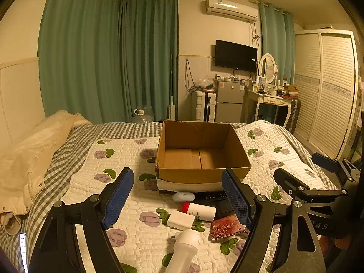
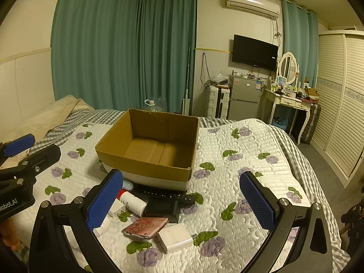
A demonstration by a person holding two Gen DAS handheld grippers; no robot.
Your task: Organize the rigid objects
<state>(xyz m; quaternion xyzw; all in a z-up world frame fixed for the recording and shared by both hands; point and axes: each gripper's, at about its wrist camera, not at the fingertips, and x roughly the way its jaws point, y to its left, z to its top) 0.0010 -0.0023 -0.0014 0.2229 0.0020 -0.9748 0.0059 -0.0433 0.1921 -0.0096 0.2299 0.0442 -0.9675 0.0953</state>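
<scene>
An open cardboard box (image 1: pixel 202 175) (image 2: pixel 145 168) stands empty on the bed. In front of it lies a pile of small objects: a white tube with a red cap (image 1: pixel 201 211) (image 2: pixel 132 201), a white charger block (image 1: pixel 180 220), a second white charger (image 2: pixel 176 237), a pink patterned phone (image 1: pixel 226 227) (image 2: pixel 145 227), a black remote (image 2: pixel 168 196), a black box (image 2: pixel 162 208), a white earbud case (image 1: pixel 183 196) and a white bottle (image 1: pixel 184 250). My left gripper (image 1: pixel 177 201) is open above the pile. My right gripper (image 2: pixel 182 201) is open above it too.
The bed has a floral quilt (image 2: pixel 238 159) over a checked sheet. A cream duvet (image 1: pixel 34 159) lies at the left. A phone screen (image 1: pixel 22 248) shows at the bed's left edge. A fridge (image 1: pixel 228 100), a dressing table (image 1: pixel 270 100) and a wardrobe (image 1: pixel 325 91) stand beyond.
</scene>
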